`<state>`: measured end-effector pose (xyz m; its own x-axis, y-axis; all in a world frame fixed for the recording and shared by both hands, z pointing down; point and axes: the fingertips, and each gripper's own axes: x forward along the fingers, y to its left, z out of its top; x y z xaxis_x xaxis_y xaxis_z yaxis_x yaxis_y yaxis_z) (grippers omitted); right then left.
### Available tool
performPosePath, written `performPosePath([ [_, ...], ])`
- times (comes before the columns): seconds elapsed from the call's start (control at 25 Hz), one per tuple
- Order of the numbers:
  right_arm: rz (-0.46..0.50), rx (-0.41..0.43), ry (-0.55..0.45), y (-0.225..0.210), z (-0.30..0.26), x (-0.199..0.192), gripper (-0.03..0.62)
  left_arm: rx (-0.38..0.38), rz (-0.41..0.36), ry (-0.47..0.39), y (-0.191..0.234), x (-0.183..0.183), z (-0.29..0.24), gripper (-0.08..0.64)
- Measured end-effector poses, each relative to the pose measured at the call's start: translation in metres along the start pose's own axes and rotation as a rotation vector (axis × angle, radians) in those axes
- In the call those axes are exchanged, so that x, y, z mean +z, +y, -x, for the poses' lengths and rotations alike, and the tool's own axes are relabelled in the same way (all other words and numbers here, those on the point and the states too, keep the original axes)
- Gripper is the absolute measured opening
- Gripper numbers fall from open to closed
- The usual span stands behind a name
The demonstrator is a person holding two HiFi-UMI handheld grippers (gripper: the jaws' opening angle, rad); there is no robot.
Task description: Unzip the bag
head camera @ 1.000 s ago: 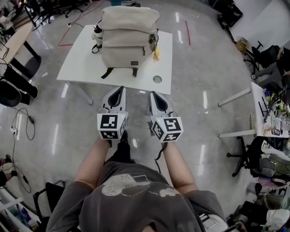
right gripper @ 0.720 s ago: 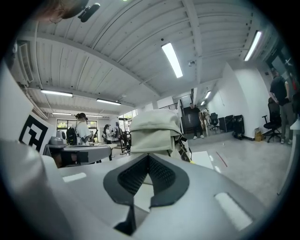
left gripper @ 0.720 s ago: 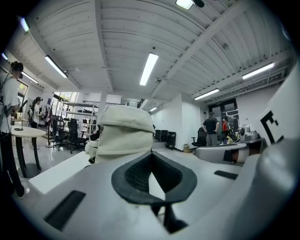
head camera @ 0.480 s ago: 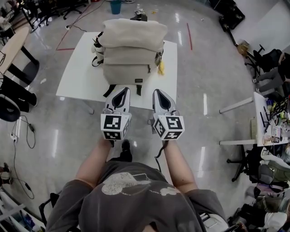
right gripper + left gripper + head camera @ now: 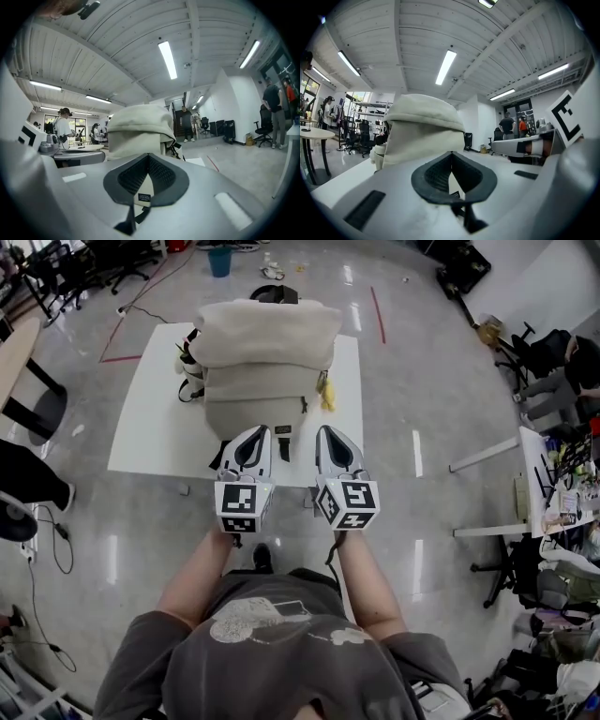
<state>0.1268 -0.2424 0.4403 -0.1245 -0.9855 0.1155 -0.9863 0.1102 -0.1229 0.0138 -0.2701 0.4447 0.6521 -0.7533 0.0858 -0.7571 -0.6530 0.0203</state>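
The left gripper [image 5: 257, 430] is clenched with nothing in it: in its own view the two dark pads meet at the tips, and only a narrow wedge of space opens below them. The right gripper [image 5: 329, 430] is held just beside it, level with it, and is likewise pressed shut and empty. Both point forward, with their tips over the near edge of a white table [image 5: 150, 427].

Directly ahead of both sets of tips stands the bag [image 5: 267, 362], a beige backpack. It sits upright on the table, its long axis running from base to top, with its broad front turned toward the grippers and its folded top flap bulging above them. Whether the tips touch the fabric cannot be told. A small dark label [image 5: 144, 197] low on the bag's front shows through the wedge under the right gripper's pads. A black strap [image 5: 284, 448] hangs from the bag's lower edge between the two grippers. A small yellow tag [image 5: 324, 392] hangs on the bag's side beyond the right gripper.
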Motion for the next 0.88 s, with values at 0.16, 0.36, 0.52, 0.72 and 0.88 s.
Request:
performPosePath([
  [0.16, 0.002, -0.025, 0.0, -0.016, -0.002, -0.002, 0.0, -0.043, 0.022, 0.009, -0.011, -0.004, -0.02, 0.006],
  [0.36, -0.004, -0.041, 0.013, -0.044, -0.008, -0.002, -0.002, -0.06, 0.003, 0.041, -0.027, -0.011, -0.048, 0.006],
  [0.52, -0.003, -0.015, 0.03, -0.069, -0.022, -0.003, 0.0, -0.05, -0.008, 0.058, -0.039, -0.019, -0.07, 0.008],
  [0.72, 0.0, 0.056, 0.06, -0.091, -0.045, -0.002, -0.002, 0.008, -0.01, 0.082, -0.046, -0.025, -0.095, 0.008],
  [0.88, 0.006, 0.124, 0.083, -0.103, -0.06, -0.005, 0.0, 0.056, -0.005, 0.126, -0.052, -0.039, -0.115, 0.018],
])
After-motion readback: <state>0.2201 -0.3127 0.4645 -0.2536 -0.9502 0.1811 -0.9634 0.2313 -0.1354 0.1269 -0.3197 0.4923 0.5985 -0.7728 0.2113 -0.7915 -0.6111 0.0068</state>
